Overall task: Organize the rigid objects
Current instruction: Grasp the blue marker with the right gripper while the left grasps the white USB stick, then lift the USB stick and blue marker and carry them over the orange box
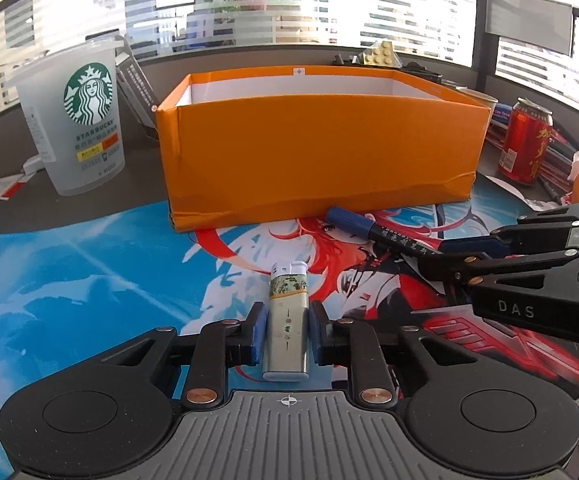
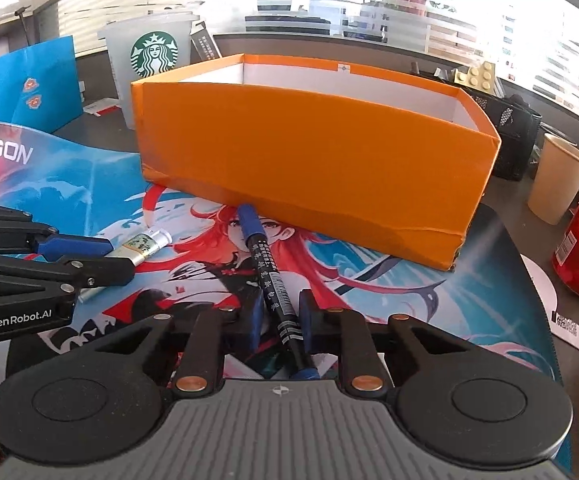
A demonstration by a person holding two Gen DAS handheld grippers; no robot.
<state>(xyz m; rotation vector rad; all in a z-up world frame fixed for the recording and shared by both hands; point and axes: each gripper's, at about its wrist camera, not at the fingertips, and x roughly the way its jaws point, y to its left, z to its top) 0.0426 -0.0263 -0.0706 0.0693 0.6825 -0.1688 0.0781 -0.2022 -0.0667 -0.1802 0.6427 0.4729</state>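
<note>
A silver lighter (image 1: 287,292) with a green band lies on the picture mat, pointing at the orange box (image 1: 317,152). My left gripper (image 1: 287,314) is shut on the lighter, its blue pads against both sides. A black marker (image 2: 265,264) with a blue cap lies slanted on the mat, cap end near the orange box (image 2: 309,160). My right gripper (image 2: 281,300) is shut on the marker's rear half. In the left wrist view the right gripper (image 1: 433,257) comes in from the right onto the marker (image 1: 369,228). In the right wrist view the left gripper (image 2: 121,258) holds the lighter (image 2: 145,244).
A Starbucks cup (image 1: 85,120) stands left of the box, and a red can (image 1: 523,144) to its right. A paper cup (image 2: 557,180), a black mesh holder (image 2: 505,128) and a blue paper bag (image 2: 25,84) ring the mat. The box is open-topped.
</note>
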